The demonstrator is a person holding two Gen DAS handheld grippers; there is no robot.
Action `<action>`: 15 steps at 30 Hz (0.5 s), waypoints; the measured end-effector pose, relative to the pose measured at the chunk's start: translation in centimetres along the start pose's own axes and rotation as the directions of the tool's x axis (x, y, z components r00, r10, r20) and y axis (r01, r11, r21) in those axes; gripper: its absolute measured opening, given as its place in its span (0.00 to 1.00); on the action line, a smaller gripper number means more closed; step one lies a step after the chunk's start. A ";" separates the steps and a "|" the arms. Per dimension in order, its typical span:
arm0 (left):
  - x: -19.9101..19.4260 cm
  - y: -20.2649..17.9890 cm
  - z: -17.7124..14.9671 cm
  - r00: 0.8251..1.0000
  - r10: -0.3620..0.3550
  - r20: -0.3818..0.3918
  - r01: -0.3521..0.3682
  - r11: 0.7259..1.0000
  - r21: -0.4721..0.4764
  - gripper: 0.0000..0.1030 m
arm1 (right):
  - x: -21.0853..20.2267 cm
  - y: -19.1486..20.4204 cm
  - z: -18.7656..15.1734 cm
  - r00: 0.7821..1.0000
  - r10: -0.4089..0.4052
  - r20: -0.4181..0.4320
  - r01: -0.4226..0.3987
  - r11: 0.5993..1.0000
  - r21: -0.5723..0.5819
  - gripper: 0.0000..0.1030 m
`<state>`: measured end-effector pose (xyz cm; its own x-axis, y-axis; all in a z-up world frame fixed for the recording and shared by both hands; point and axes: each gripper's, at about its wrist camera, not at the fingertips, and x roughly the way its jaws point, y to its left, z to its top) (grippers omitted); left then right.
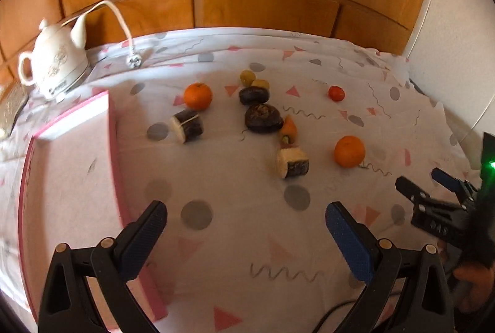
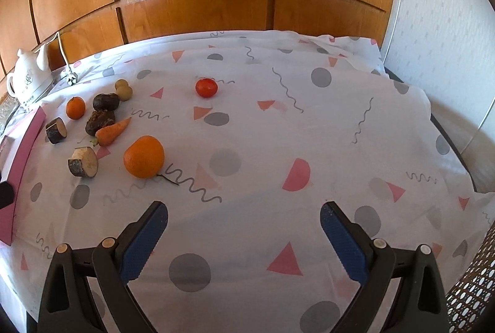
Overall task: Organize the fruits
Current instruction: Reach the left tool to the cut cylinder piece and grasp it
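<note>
Patterned tablecloth (image 2: 278,147) spread before wood panelling, fruits grouped toward its left edge, left gripper (image 1: 246,218) and right gripper (image 2: 244,217) held apart, nothing gripped.

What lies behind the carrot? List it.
Directly behind the carrot sit two dark round pieces, the nearer touching it, then two small yellowish fruits. The nearer dark piece hides part of the farther one.

Produce clusters near the table's (image 2: 309,122) far-left corner beside a pink box (image 1: 71,166); its right half lies bare.
</note>
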<state>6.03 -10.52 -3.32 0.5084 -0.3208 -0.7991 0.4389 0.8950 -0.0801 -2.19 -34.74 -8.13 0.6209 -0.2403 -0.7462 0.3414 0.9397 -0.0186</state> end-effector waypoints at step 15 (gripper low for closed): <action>4.9 -2.2 2.4 0.993 -0.084 -0.086 0.081 0.996 -0.038 0.71 | 0.7 -0.4 -0.8 1.000 0.008 -0.021 -0.008 1.000 -0.003 0.98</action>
<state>9.35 -14.87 -5.61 0.4042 -0.3667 -0.8379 0.4500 0.8773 -0.1669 -2.46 -35.08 -9.22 0.6088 -0.2277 -0.7600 0.3345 0.9423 -0.0144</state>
